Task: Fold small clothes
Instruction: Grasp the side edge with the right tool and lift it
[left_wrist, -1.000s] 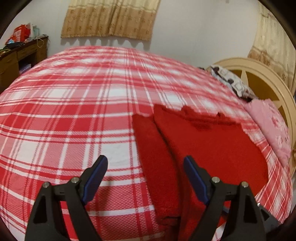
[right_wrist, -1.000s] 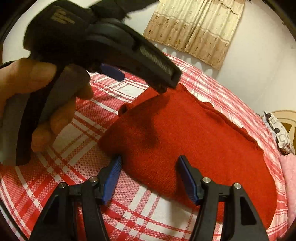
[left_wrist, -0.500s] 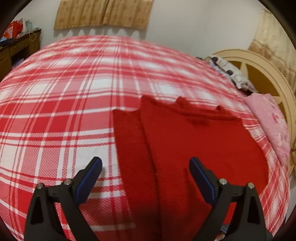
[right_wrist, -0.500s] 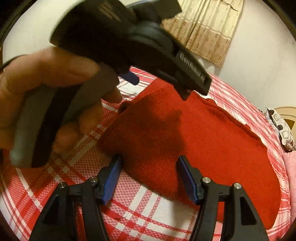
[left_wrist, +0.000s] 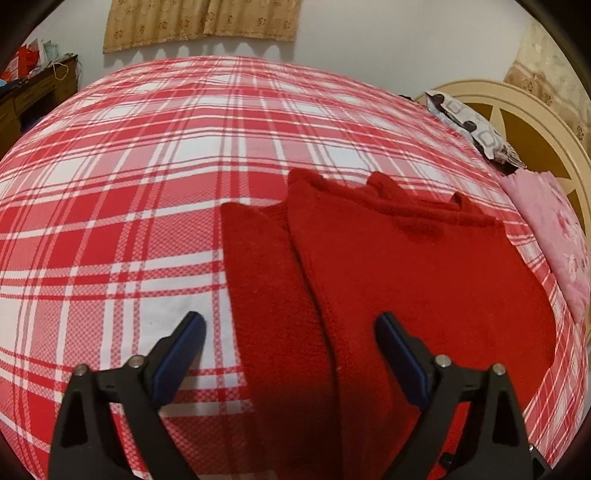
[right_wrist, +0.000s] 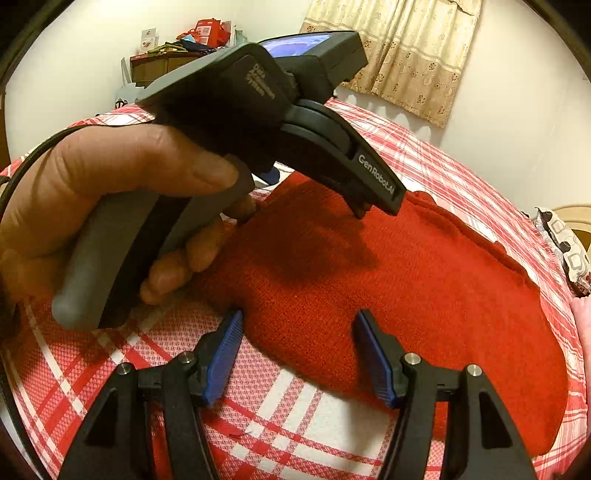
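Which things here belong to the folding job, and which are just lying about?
Job:
- red knitted garment, flat on the plaid bedspread
- left hand-held gripper, jaws closing, nothing pinched
- right hand-held gripper, open at the garment's edge

Lying about:
- pink cloth
- patterned pillow
- cluttered desk
- curtain

text read: "genrobot.ai", printed in white | borne on: the black arm of the left gripper (right_wrist: 321, 206) held in a hand (right_wrist: 110, 206), seen from the right wrist view | second marking: printed on the grey body of the same gripper, too blurred to be read | left wrist view: no text seen
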